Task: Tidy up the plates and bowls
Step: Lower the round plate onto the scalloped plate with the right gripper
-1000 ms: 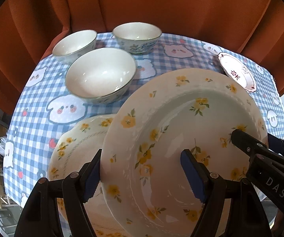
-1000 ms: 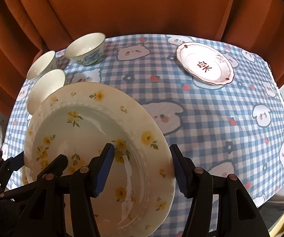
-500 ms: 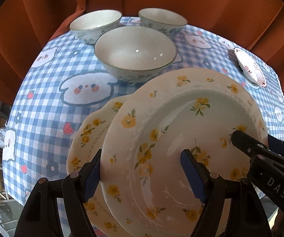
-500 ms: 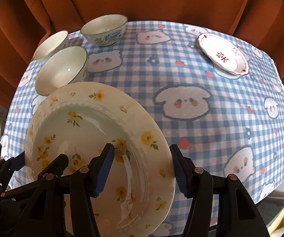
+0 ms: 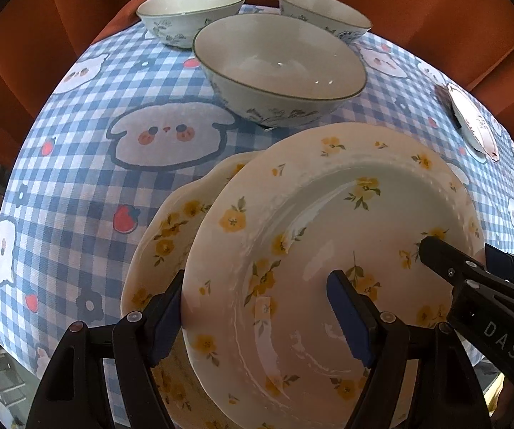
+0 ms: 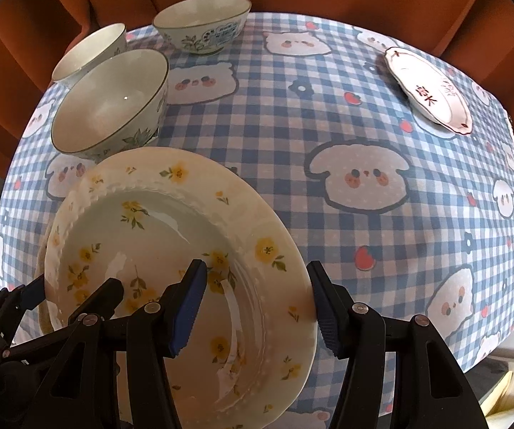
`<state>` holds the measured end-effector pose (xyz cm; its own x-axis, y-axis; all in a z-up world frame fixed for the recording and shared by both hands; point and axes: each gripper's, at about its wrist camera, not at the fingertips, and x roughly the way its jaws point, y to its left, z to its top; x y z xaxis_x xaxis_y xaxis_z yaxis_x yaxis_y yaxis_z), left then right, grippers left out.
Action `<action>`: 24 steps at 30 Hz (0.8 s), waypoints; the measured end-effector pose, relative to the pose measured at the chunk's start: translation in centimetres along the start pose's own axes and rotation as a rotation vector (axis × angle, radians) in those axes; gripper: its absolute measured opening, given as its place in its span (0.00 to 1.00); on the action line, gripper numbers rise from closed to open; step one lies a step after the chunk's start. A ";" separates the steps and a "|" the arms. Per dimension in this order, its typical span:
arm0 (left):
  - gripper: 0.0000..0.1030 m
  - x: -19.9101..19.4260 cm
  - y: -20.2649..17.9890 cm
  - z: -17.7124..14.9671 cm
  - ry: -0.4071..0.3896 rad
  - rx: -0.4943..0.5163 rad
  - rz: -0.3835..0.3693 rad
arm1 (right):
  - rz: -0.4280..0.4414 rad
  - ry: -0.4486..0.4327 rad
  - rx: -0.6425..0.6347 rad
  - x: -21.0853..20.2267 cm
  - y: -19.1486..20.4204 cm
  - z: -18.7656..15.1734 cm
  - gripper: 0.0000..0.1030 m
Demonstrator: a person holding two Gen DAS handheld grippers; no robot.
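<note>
Floral plate (image 5: 328, 250) pinched at opposite rims by both claws, left claw (image 5: 257, 318) and right claw (image 6: 257, 304), each with one pad inside the well and one on the outer edge. Held tilted just above a second yellow-flowered plate (image 5: 171, 236) lying on the table (image 5: 78, 143). Lower and closer to that plate than a second ago, overlapping more of it; stacking looks imminent. Nearest bowl (image 5: 278, 68) now larger in view, two more bowls behind, small pink plate (image 6: 428, 89) well apart. Grip unchanged.
</note>
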<state>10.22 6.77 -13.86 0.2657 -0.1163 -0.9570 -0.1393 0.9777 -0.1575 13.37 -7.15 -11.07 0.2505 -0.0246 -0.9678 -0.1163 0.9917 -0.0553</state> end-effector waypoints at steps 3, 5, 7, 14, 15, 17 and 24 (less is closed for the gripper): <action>0.76 0.4 0.2 0.2 0.006 -0.008 0.000 | -0.001 0.008 -0.008 0.4 0.2 0.2 0.59; 0.76 0.5 0.1 0.1 0.003 -0.014 0.004 | 0.000 0.011 -0.011 0.6 0.2 0.3 0.59; 0.76 0.5 -0.1 0.0 -0.006 -0.016 0.009 | -0.004 0.010 -0.014 0.7 0.3 0.4 0.59; 0.78 0.4 -0.2 -0.6 -0.038 -0.023 0.032 | -0.008 -0.007 -0.024 0.8 0.5 0.1 0.59; 0.79 0.3 -0.2 -0.7 -0.041 -0.025 0.038 | -0.004 -0.011 -0.023 0.8 0.4 0.1 0.59; 0.80 0.3 -0.4 -0.9 -0.049 -0.025 0.056 | 0.008 -0.021 -0.017 0.8 0.3 -0.1 0.59; 0.80 0.3 -0.8 -1.5 -0.059 -0.024 0.105 | 0.023 -0.060 -0.036 0.2 0.1 -1.1 0.48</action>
<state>8.99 5.65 -14.37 0.3042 -0.0025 -0.9526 -0.1918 0.9794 -0.0638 12.32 -7.17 -11.55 0.3047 0.0073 -0.9524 -0.1570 0.9867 -0.0427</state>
